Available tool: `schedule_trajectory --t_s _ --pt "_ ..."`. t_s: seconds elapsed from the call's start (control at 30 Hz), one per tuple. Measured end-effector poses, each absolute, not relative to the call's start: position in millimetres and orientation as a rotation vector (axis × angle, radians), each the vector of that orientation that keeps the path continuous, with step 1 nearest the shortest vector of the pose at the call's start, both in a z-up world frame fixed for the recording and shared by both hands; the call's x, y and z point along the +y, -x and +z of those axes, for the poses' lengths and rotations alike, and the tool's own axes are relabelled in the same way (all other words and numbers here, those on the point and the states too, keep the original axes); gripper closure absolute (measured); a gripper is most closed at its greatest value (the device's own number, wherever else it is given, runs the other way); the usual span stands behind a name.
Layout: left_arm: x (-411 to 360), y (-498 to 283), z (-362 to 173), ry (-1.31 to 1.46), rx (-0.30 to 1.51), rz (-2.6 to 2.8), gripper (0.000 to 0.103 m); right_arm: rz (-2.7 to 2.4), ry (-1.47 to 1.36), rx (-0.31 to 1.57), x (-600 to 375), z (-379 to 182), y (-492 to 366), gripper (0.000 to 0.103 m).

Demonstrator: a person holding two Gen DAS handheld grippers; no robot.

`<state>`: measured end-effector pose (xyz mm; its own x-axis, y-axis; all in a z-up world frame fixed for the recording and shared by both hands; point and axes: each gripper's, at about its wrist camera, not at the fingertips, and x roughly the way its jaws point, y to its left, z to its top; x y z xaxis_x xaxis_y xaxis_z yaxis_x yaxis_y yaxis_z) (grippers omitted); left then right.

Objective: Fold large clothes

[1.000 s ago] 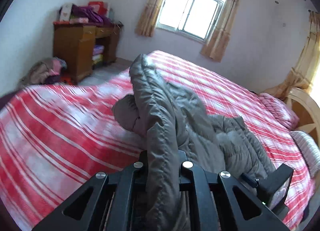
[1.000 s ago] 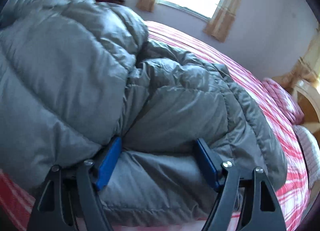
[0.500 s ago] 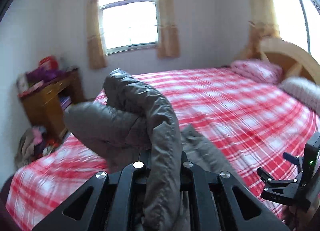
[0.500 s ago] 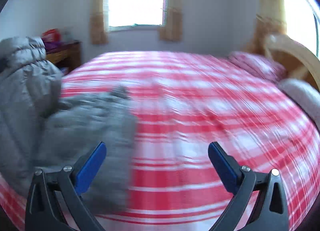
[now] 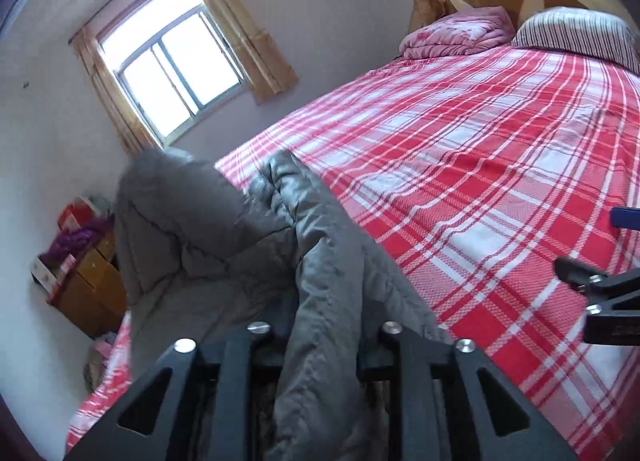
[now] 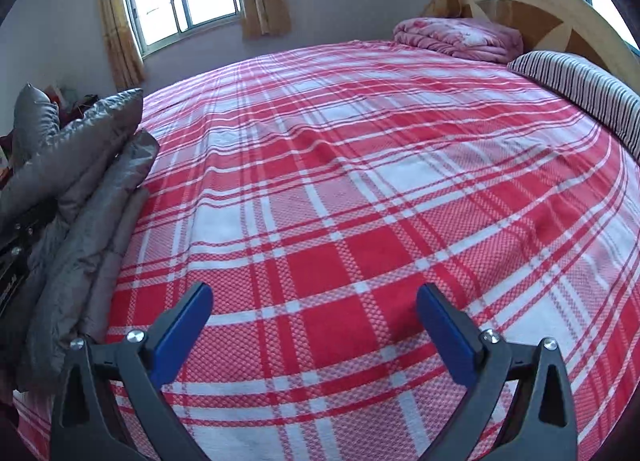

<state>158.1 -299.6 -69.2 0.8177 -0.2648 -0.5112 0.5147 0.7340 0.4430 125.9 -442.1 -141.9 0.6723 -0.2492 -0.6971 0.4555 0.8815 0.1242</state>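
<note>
A wide bed covered by a red-and-white plaid sheet carries everything, with a curved pale wooden headboard rising at its far end. At that head end a folded pink quilt lies on the sheet beside a dark-and-white striped pillow, the two close together by the headboard. Along the opposite side, near the foot corner, a grey puffer coat lies bunched with its lower folds resting on the plaid, well apart from the bedding at the head; the broad middle of the sheet shows only shallow creases
</note>
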Motion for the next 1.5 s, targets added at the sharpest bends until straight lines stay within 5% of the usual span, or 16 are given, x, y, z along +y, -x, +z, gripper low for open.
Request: schedule_trajectory --t_s 0.07,0.13,0.2,0.47,0.67,0.9,1.27,1.5 --pt "-295 -141 -51 -0.611 0.384 -0.454 0.052 -0.398 -0.299 0.743 -441 -143 -127 0.000" --pt "-289 -124 -34 -0.583 0.326 -0.473 0.021 -0.396 -0.301 0.746 -442 -143 -128 0.000" --pt "-279 -112 -13 -0.550 0.288 -0.494 0.013 -0.397 -0.303 0.748 -444 -144 -128 0.000" --pt "-160 -174 41 -0.310 0.313 -0.177 0.007 -0.429 -0.226 0.711 -437 -112 -134 0.003" --pt "-68 -278 -7 -0.167 0.510 0.184 0.006 -0.328 -0.134 0.619 -393 -27 -165 0.013" --pt "-48 -326 -43 -0.045 0.658 0.210 0.006 -0.189 -0.003 0.660 -292 40 -253 0.019" --pt "-8 -348 -70 0.226 0.722 0.234 0.006 -0.147 0.251 0.718 -168 -3 -326 0.038" --pt "-73 -340 -49 0.200 0.638 0.040 0.006 -0.247 0.229 0.811 -222 -49 -330 0.047"
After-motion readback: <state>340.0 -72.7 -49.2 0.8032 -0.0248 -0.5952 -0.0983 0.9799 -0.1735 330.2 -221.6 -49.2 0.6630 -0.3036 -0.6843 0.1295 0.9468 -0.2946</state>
